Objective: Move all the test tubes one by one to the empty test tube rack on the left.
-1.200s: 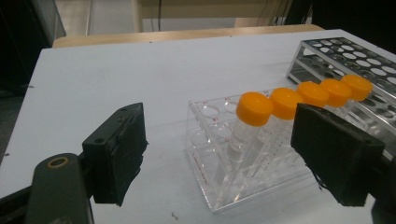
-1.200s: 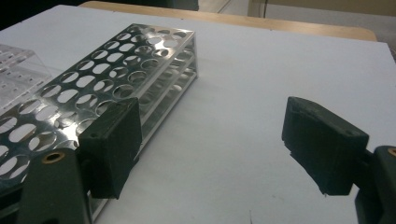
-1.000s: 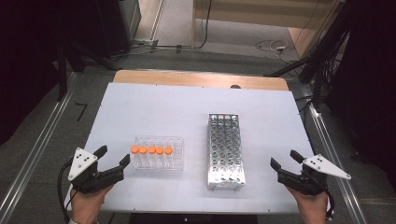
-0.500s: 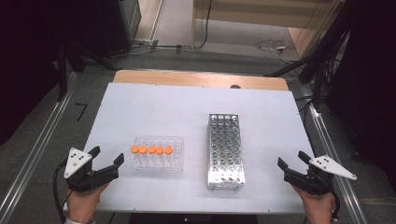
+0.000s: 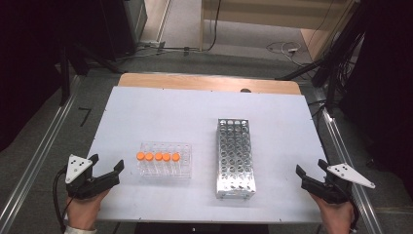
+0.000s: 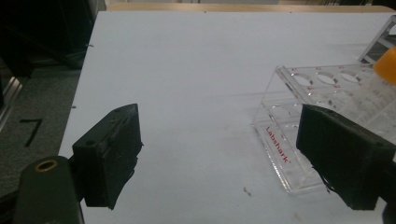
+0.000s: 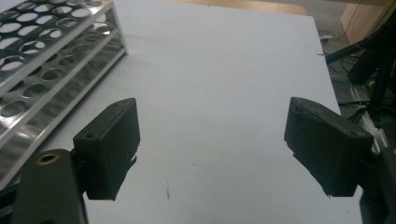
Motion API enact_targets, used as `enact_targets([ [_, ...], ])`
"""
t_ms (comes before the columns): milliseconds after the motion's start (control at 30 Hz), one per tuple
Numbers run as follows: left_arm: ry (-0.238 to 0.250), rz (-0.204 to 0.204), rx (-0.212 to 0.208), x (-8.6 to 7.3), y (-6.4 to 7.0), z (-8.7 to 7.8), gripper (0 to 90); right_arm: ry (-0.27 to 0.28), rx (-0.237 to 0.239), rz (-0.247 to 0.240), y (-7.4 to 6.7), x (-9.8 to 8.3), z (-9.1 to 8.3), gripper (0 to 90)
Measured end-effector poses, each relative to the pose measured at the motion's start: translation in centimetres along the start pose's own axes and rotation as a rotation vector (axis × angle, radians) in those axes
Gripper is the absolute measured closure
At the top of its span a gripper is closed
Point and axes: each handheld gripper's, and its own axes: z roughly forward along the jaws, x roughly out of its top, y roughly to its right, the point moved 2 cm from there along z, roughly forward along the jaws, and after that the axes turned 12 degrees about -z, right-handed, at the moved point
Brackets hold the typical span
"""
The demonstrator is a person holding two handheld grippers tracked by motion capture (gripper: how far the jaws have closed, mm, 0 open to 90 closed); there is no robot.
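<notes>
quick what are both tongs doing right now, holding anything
Left tongs: open, holding nothing, beside the clear tube rack.
Right tongs: open, holding nothing, right of the metal rack.

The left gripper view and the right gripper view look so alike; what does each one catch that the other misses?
The left gripper view alone catches the clear plastic rack, lettered in red, with one orange cap at the frame's edge. The right gripper view alone catches the metal rack of round holes and the cables on the floor. Both share the white table and two black jaws standing wide apart: left gripper, right gripper.
</notes>
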Motion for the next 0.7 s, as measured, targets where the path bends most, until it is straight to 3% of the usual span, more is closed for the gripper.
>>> enact_targets([
  [400, -0.049, -0.015, 0.051, -0.9, -1.5, 1.2, 14.0, -0.049, -0.045, 0.028, 1.8, -1.8, 0.6, 16.2],
  [700, -0.087, -0.015, 0.079, -1.6, -2.0, 2.2, 12.9, -0.090, -0.060, 0.025, 1.9, -2.6, 1.2, 15.6],
])
